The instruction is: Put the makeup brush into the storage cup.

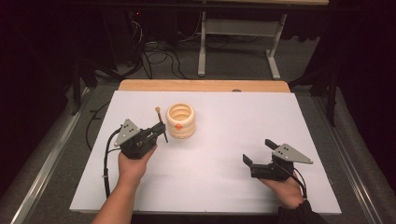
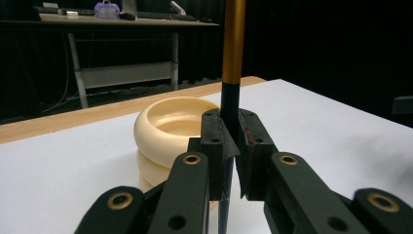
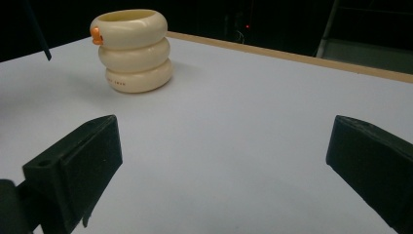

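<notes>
High view: left hand-held gripper [image 1: 161, 131] pinching a thin stick [image 1: 160, 120] upright, just beside the cream ringed pot [image 1: 180, 120] on the white counter [image 1: 224, 163]; right hand-held gripper [image 1: 259, 152] spread, well apart. Best to lift the stick over the rim, centre it, then lower straight.

Left gripper view: jaws pressed on the stick's dark lower part [image 2: 229, 105], golden shaft above, pot [image 2: 168, 127] just behind.

Right gripper view: jaws wide, nothing between; pot [image 3: 132, 51] far off. Wooden edge, dark room, desk legs and cables beyond.
</notes>
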